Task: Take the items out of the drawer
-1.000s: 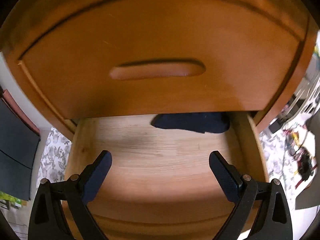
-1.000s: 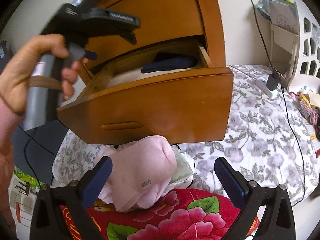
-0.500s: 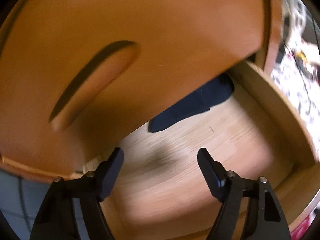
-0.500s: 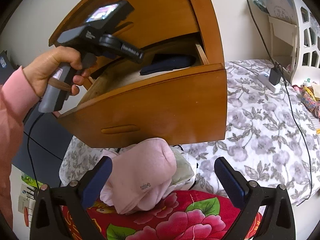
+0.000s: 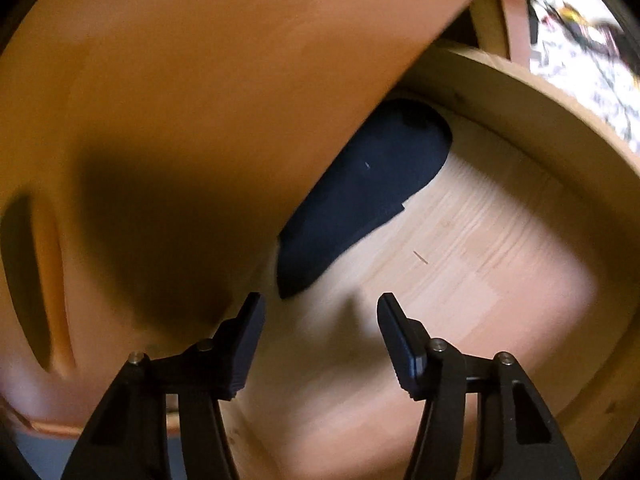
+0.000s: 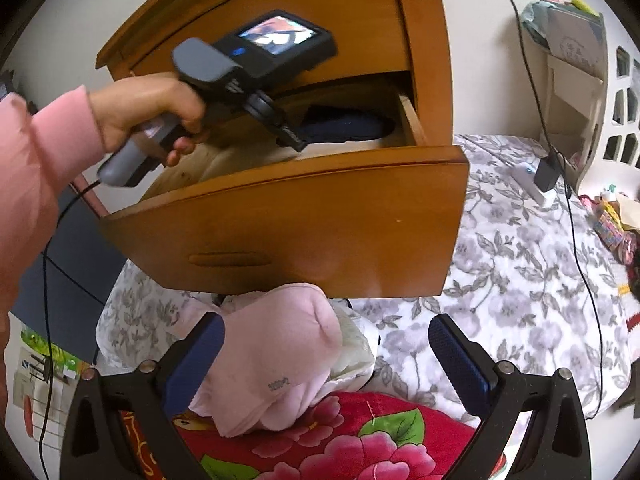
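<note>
A wooden cabinet [image 6: 280, 32] stands against a pale wall, its lower drawer [image 6: 304, 220] pulled out over a bed [image 6: 520, 280] spread with a grey floral cover. Inside the drawer, a dark navy cloth [image 5: 360, 200] lies at the back of the pale wood floor, partly tucked under the closed drawer above. A hand [image 6: 148, 108] in a pink sleeve [image 6: 36, 168] points the left gripper [image 5: 320, 320] down into the drawer; its jaws are closing with nothing between them, the pads just short of the cloth's near end. A folded pink garment [image 6: 272, 360] sits below the drawer front on a red flowered blanket [image 6: 340, 436]. The right gripper [image 6: 326, 340] hangs above the garment with jaws wide apart, the left pad overlapping the garment's edge in view; whether it touches cannot be told.
</note>
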Demonstrator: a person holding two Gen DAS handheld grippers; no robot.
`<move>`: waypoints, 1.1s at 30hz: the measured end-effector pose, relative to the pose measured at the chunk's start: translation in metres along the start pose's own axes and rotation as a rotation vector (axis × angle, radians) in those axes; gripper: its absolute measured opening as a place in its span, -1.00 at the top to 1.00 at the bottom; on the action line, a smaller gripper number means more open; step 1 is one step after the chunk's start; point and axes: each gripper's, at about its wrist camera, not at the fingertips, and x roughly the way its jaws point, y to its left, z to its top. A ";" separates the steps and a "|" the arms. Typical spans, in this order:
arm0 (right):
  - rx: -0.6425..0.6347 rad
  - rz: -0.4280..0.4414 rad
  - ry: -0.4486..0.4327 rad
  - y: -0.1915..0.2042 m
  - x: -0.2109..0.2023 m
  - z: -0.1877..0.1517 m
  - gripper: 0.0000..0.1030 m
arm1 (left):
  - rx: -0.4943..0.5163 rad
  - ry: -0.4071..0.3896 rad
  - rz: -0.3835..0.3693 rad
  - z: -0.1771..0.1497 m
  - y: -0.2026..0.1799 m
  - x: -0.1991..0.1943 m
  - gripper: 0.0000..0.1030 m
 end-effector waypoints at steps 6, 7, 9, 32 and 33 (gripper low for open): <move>0.010 0.006 0.022 -0.002 0.008 0.000 -1.00 | 0.131 -0.050 0.081 0.003 -0.025 0.007 -0.02; 0.008 0.006 0.023 -0.001 0.009 0.000 -1.00 | 0.136 -0.056 0.082 0.004 -0.026 0.008 0.02; -0.001 0.006 0.025 0.001 0.009 0.000 -1.00 | 0.151 -0.068 0.084 0.003 -0.030 0.010 0.04; 0.027 0.036 0.023 -0.005 0.013 0.001 -1.00 | 0.220 -0.137 0.260 -0.010 -0.076 0.019 0.45; 0.029 0.039 0.022 -0.006 0.012 0.001 -1.00 | 0.211 -0.132 0.252 -0.010 -0.075 0.020 0.58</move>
